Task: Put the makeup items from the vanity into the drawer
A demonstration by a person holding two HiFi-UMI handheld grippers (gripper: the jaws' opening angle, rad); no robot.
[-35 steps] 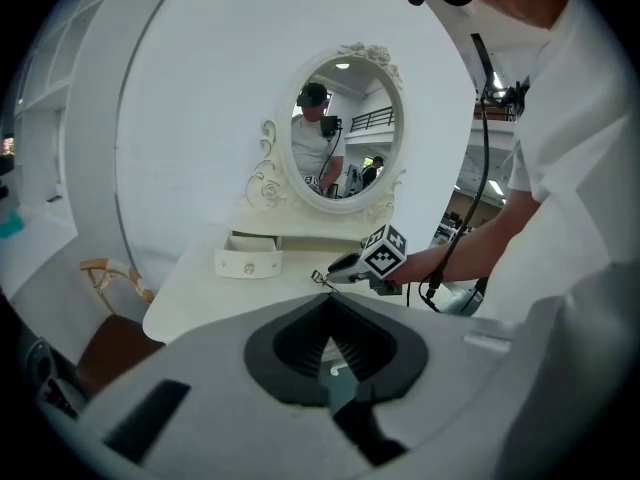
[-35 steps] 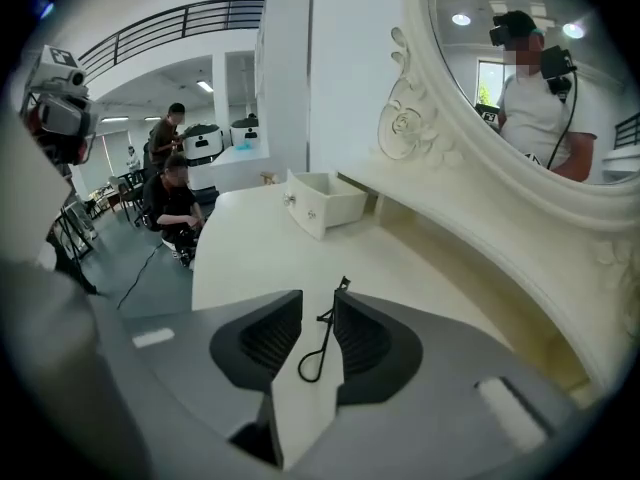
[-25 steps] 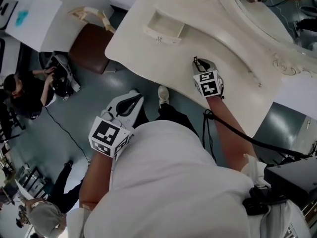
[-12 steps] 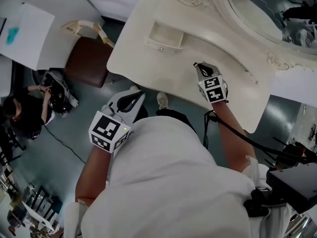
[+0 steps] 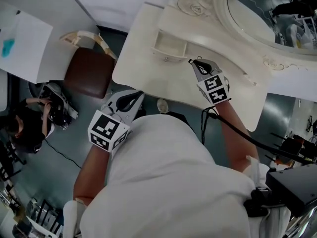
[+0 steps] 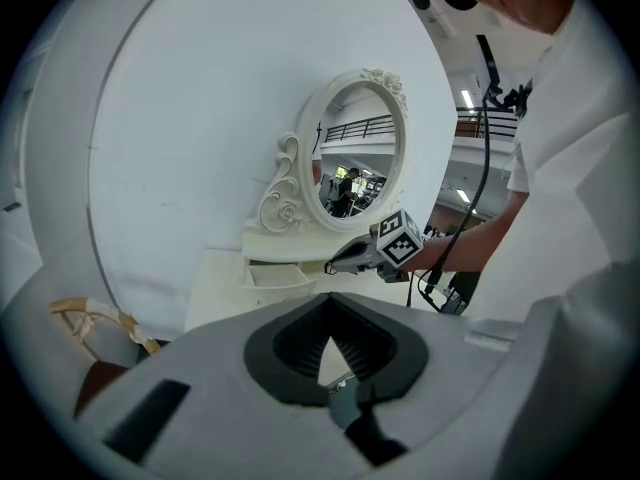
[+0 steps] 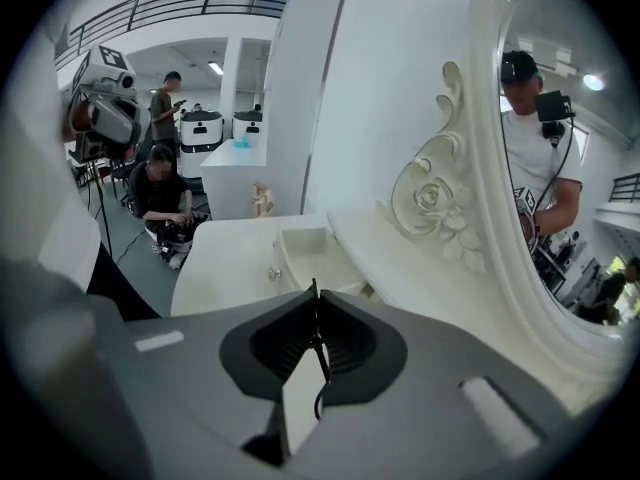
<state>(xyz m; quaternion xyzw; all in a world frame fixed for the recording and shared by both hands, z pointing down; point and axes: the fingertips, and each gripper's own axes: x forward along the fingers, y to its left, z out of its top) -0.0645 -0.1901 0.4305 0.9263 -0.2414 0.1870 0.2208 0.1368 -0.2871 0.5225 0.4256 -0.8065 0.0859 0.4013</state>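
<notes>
The white vanity (image 5: 143, 53) has its small drawer (image 5: 170, 46) pulled open, and the drawer looks empty. My right gripper (image 5: 193, 63) hovers over the tabletop just right of the drawer, pointing at it. Its jaws are closed on a thin dark item (image 7: 316, 313) whose kind I cannot make out. In the right gripper view the drawer (image 7: 305, 253) lies straight ahead of the right gripper (image 7: 316, 298). My left gripper (image 5: 130, 100) hangs off the vanity's front edge, above the floor. Its jaws meet at the tips with nothing between them (image 6: 330, 303).
An ornate oval mirror (image 5: 267, 14) stands at the back of the vanity. A brown stool (image 5: 84, 73) sits left of the table. A person (image 5: 22, 125) crouches on the floor at far left beside equipment. A black cable (image 5: 237, 133) trails from my right arm.
My right gripper has moved left across the tabletop, closer to the open drawer. The left gripper has stayed about where it was below the table edge.
</notes>
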